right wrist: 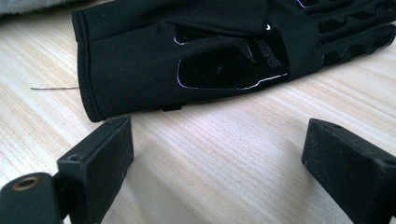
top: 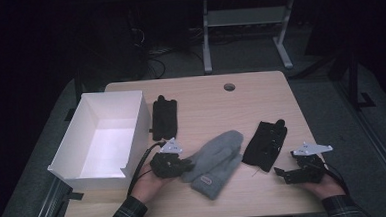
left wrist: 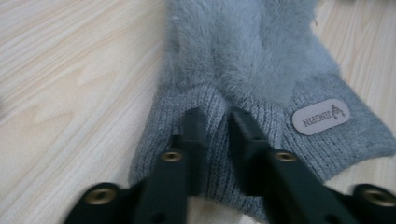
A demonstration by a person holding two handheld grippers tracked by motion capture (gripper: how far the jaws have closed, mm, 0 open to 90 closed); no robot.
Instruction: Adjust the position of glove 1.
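Left claw [left wrist: 215, 122] pinches the grey mitten's [left wrist: 261, 70] knitted cuff

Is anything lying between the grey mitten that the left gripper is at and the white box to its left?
Nothing visible blocks that way. The left gripper has closed on the knit cuff of the grey mitten, and bare table separates it from the white box. The black glove lies farther back, beside the box's right wall.

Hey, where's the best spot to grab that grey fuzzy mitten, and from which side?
Take the grey mitten by its ribbed knit cuff, coming in from the person's near side. The cuff is thin, flat and faces that edge, likely pinching firmer than the fluffy body. The left gripper already pinches a fold there.
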